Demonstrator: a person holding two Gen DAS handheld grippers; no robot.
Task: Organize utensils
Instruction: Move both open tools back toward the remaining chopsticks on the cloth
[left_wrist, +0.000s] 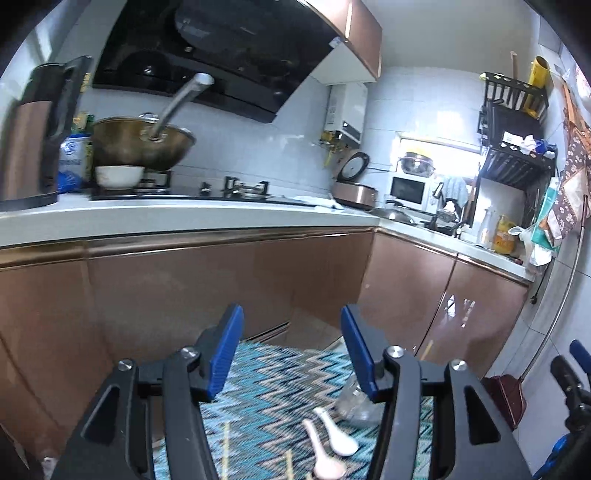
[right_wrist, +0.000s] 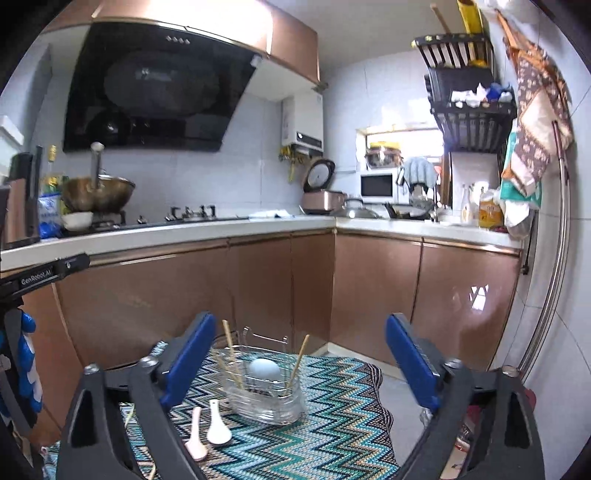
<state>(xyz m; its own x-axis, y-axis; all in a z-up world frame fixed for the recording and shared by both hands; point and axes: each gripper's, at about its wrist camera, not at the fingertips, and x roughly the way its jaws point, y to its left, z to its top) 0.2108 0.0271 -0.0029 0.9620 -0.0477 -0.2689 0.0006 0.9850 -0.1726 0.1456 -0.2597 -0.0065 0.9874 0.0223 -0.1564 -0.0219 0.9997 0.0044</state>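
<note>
Blue-padded, the right hand-held gripper (right_wrist: 301, 360) stands spread wide at the bottom of its view, nothing between its jaws. Beyond it, on a zigzag cloth (right_wrist: 332, 424), sits a clear holder (right_wrist: 264, 398) with chopsticks (right_wrist: 231, 352) leaning in it and a pale spoon bowl. Two spoons (right_wrist: 208, 432) lie on the cloth just left of the holder. The left hand-held gripper (left_wrist: 291, 350) is also spread and empty, the spoons (left_wrist: 330, 443) low in its frame.

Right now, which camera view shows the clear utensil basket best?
The right wrist view: the clear utensil basket shows whole, with chopsticks standing in it. The left wrist view catches only a blurred corner behind a finger.
</note>
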